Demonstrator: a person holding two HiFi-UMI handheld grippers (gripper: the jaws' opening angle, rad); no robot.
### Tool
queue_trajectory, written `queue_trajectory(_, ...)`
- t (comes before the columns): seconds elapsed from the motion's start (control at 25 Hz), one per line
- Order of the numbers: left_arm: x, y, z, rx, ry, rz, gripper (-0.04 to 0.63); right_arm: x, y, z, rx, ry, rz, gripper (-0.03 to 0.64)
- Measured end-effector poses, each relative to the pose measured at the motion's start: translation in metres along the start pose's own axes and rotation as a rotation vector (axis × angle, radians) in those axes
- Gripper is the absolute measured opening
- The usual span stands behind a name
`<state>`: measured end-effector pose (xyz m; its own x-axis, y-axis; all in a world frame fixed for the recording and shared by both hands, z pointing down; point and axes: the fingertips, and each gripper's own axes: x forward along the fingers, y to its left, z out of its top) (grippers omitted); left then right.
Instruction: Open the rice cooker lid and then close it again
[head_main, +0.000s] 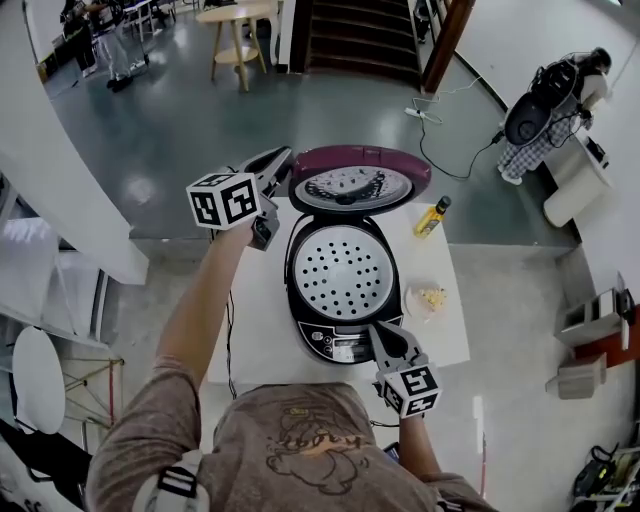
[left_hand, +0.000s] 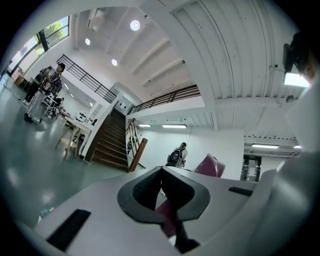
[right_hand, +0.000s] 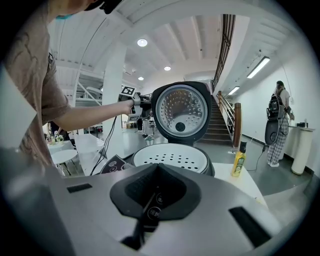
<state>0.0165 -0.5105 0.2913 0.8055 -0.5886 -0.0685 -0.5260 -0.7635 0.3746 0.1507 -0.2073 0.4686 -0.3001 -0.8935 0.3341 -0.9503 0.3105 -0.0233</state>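
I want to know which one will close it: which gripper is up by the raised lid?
The left gripper, beside the maroon lid's left edge; the right gripper sits low at the cooker's control panel.

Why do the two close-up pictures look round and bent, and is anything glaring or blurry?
Left gripper view: a wide-angle lens bows the ceiling beams and darkens the corners; the ceiling lamp flares white. Right gripper view: same bowing, yet the rice cooker lid is sharp. Head view: light glares off the glossy floor.

Rice cooker (head_main: 340, 290) on table, maroon lid (head_main: 360, 182) upright.
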Motion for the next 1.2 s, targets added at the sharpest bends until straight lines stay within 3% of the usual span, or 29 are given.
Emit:
queue_trajectory(0.6,0.015,0.031,-0.018,-0.062,-0.002,0.012,0.021,0.000,-0.002,0.000,0.004,-0.002,0.007,0.006)
queue_trajectory(0.96,0.007,0.030,-0.029,-0.014,0.019,0.009,0.023,0.000,-0.002,0.000,0.011,0.002,0.005,0.006)
queue_trajectory(1.2,-0.011,0.030,-0.017,0.021,-0.045,0.010,0.023,0.001,-0.003,-0.001,0.022,0.002,0.011,0.006)
